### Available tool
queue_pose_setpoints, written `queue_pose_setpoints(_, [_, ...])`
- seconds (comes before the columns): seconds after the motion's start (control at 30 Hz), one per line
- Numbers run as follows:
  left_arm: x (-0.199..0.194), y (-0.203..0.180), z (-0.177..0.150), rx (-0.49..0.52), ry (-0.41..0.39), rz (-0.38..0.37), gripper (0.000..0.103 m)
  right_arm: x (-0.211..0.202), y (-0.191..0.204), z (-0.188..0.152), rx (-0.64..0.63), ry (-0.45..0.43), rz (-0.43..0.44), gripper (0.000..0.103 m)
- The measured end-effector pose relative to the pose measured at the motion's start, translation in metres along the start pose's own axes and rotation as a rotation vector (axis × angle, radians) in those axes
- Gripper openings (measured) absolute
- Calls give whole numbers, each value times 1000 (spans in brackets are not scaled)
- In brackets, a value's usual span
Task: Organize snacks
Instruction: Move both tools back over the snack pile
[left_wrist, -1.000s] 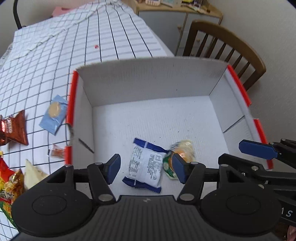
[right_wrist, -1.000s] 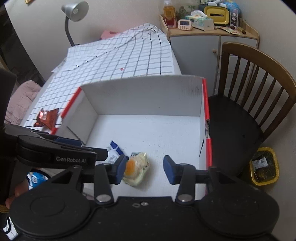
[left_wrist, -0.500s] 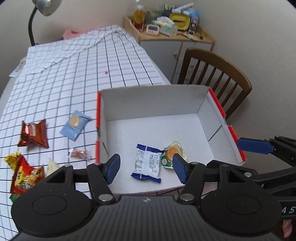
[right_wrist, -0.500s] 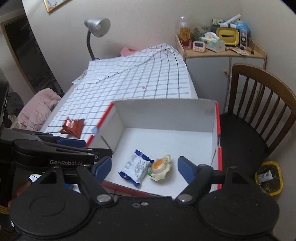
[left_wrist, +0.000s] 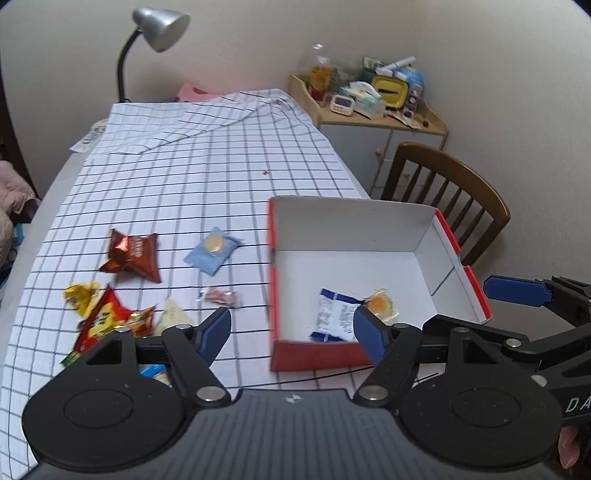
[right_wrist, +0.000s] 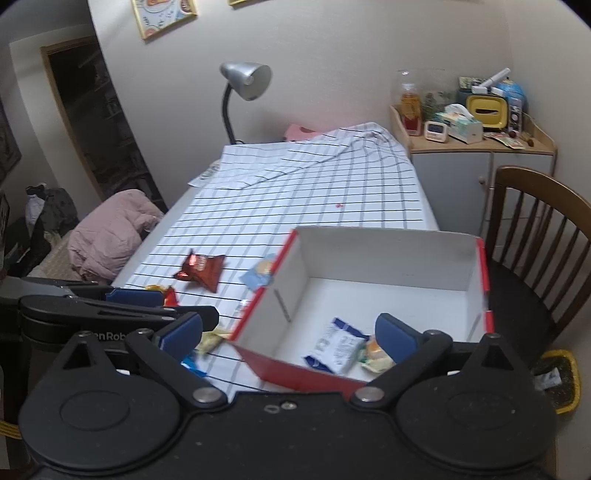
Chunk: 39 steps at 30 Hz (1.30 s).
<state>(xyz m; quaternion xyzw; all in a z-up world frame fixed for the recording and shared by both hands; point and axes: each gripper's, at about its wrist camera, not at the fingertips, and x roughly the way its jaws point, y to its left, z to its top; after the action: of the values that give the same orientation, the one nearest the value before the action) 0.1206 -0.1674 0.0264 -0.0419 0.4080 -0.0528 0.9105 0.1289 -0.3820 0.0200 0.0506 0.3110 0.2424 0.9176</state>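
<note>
Both hand-held grippers have pulled up and back from the red-and-white box (left_wrist: 448, 240). The right hand-held gripper (right_wrist: 290, 334) has just been opening, its jaws now wide and empty, the yellow-centred snack (right_wrist: 375, 354) left on the box floor beside the blue-and-white packet (right_wrist: 334, 345). The left hand-held gripper (left_wrist: 291, 332) has also just been opening, nothing between its pads.

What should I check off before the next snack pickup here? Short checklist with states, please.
1. Left gripper empty, fingers apart, just opened wider: ok.
2. Right gripper empty, just opened wide: ok.
3. Blue-and-white packet and orange-centred snack lie inside the box: ok.
4. Snacks left on the tablecloth, such as the brown packet and light blue packet: not ok.
5. Room left in the box: ok.
6. Which snack comes next: cannot tell.
</note>
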Motion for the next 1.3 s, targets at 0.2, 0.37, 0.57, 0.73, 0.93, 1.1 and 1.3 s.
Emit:
queue_pose_setpoints(0.2, [-18, 47, -17, -63, -22, -15, 87, 4, 38, -6, -39, -11, 23, 103])
queue_pose_setpoints(0.37, [-28, 91, -27, -110, -41, -36, 101, 17, 72, -14, -64, 7, 19, 103])
queue_pose_setpoints(0.57, [-25, 142, -32, -118, -46, 16, 101, 49, 112, -30, -43, 49, 7, 103])
queue_pose_setpoints(0.73, [-8, 176, -36, -71, -22, 44, 101, 78, 139, -44, -96, 82, 0, 102])
queue_pose_setpoints(0.93, [23, 197, -44, 18, 24, 33, 101, 113, 157, -55, -143, 142, -25, 100])
queue_pose_setpoints(1.1, [53, 203, -45, 111, 61, 2, 101, 149, 174, -66, -218, 191, -47, 98])
queue_pose_setpoints(1.3, [91, 206, -40, 157, 127, -20, 101, 179, 174, -72, -281, 236, -73, 93])
